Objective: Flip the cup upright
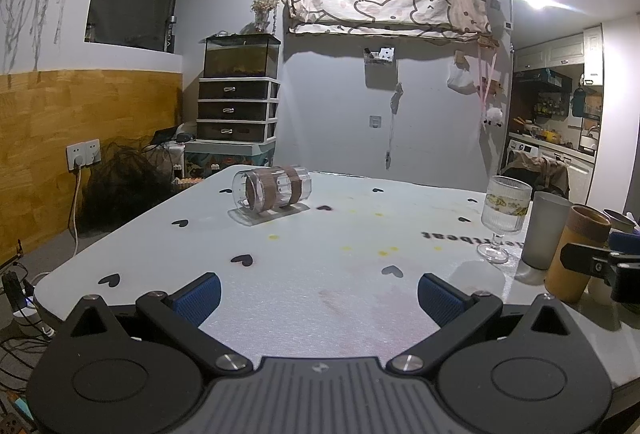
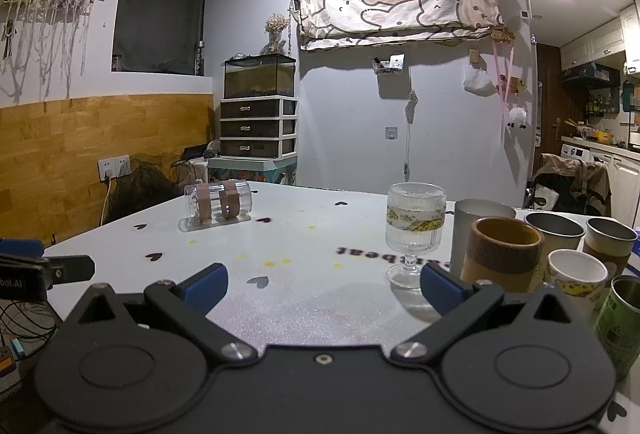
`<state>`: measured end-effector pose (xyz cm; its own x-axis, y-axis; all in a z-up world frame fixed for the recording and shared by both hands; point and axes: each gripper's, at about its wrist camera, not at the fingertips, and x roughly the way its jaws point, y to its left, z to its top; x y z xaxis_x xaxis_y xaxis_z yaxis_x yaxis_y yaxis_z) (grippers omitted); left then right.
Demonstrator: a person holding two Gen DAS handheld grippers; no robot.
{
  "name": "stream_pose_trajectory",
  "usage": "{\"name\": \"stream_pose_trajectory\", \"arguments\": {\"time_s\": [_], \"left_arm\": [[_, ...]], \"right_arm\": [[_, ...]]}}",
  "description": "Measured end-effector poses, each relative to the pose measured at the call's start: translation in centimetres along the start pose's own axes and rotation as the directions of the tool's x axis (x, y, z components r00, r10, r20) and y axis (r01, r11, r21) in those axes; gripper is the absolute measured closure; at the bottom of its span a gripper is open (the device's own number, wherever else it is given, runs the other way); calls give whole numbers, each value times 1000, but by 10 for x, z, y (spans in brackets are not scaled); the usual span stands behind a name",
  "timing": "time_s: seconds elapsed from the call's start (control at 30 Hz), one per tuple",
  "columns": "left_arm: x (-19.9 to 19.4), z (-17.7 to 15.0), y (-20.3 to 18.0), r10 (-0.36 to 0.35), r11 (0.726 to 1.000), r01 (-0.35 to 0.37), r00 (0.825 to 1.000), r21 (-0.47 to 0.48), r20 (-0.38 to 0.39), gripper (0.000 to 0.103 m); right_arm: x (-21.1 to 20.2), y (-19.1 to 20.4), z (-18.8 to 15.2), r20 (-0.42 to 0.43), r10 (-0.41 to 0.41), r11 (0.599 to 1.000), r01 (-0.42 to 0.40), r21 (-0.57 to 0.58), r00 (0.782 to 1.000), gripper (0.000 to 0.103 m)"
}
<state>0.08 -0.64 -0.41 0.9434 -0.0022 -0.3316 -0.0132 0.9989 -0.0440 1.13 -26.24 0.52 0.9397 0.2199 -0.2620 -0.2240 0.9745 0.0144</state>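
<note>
A clear plastic cup [image 1: 272, 190] with two brown bands lies on its side at the far left of the white table [image 1: 320, 274], its mouth toward the left. It also shows in the right wrist view [image 2: 218, 203]. My left gripper [image 1: 319, 298] is open and empty, low over the near table edge, well short of the cup. My right gripper [image 2: 323, 288] is open and empty, also near the front edge, with the cup far ahead to its left.
A ribbed stemmed glass [image 2: 414, 230] stands upright right of centre. Several upright cups crowd the right side: a frosted grey tumbler [image 2: 478, 222], a brown-banded cup [image 2: 502, 254], a white paper cup [image 2: 576, 280], metal cups [image 2: 554, 230]. A drawer unit [image 2: 258, 128] stands behind the table.
</note>
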Motion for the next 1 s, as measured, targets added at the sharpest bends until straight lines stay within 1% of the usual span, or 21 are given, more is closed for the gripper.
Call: {"name": "stream_pose_trajectory", "arguments": {"time_s": [1.0], "left_arm": [[3,-1,0,-8,1000,8,1000,1,-5,0]], "right_arm": [[-1,-1,0,3,0,1000,0,4,1000,0]]}}
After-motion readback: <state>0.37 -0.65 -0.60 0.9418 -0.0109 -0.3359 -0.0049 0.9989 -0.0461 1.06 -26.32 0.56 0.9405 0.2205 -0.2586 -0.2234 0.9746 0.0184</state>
